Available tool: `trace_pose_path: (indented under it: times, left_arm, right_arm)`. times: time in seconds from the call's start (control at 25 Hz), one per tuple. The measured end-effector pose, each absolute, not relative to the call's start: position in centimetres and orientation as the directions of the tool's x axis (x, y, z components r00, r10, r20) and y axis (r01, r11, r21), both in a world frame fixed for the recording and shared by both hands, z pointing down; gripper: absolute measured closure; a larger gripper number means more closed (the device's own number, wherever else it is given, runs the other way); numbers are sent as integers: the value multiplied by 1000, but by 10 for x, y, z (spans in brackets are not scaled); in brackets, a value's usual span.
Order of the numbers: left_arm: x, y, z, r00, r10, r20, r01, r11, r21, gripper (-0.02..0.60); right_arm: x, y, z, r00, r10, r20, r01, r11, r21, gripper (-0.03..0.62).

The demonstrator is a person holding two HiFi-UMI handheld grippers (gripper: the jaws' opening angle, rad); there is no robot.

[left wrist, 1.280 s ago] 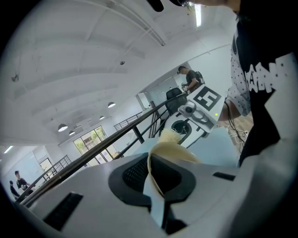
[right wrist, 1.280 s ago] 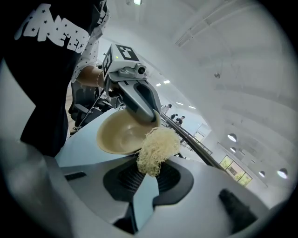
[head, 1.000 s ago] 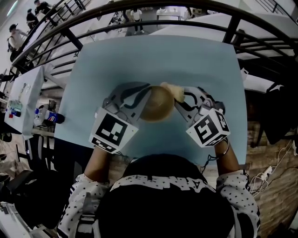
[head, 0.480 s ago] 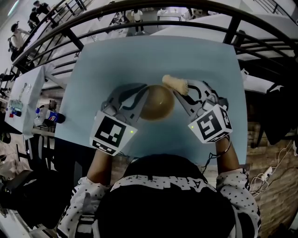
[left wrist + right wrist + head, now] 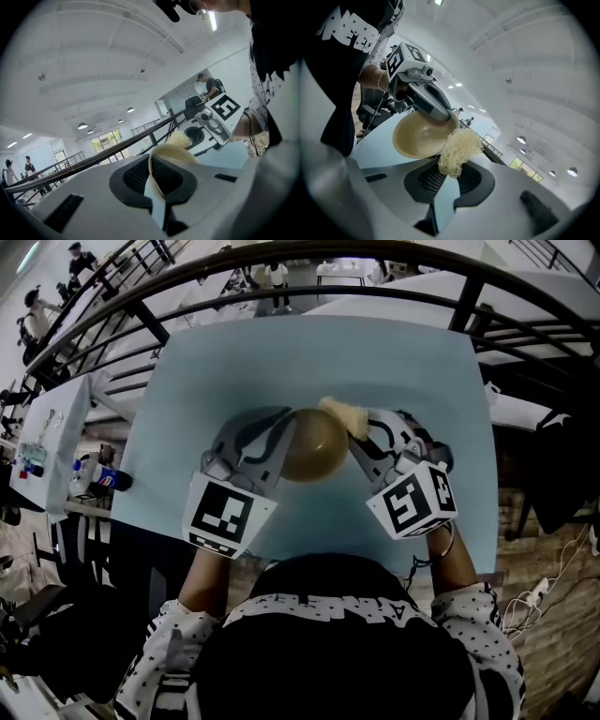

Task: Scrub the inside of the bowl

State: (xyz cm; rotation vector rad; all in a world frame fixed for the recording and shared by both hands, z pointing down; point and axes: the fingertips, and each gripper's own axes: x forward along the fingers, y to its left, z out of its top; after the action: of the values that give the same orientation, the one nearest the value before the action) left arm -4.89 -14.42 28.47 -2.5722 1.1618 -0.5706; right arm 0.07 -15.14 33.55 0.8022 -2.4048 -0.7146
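Observation:
A tan bowl [image 5: 315, 445] is held tilted above the light blue table [image 5: 234, 362], its hollow facing right. My left gripper [image 5: 283, 448] is shut on the bowl's left rim [image 5: 161, 157]. My right gripper [image 5: 361, 434] is shut on a pale fibrous scrubber [image 5: 343, 415], which sits at the bowl's upper right edge. In the right gripper view the scrubber [image 5: 458, 151] hangs between the jaws in front of the bowl's [image 5: 419, 135] open inside. The left gripper view shows the scrubber [image 5: 180, 139] beyond the bowl rim.
A dark metal railing [image 5: 281, 282] curves past the table's far edge. A plastic bottle [image 5: 98, 474] lies on a side table at the left. People stand in the distance beyond the railing.
The right gripper with the scrubber swung out to the right, then came back to the bowl's upper right edge. The bowl and left gripper shifted only slightly.

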Motion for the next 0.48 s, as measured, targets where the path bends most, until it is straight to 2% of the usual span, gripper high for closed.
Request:
trace_pose_path:
  times: [0.48]
  left_arm:
    - [-67, -151, 282, 550, -817, 173, -762, -576, -295, 557]
  right_arm:
    - [-5, -151, 340, -679, -692, 246, -536, 696, 479, 536]
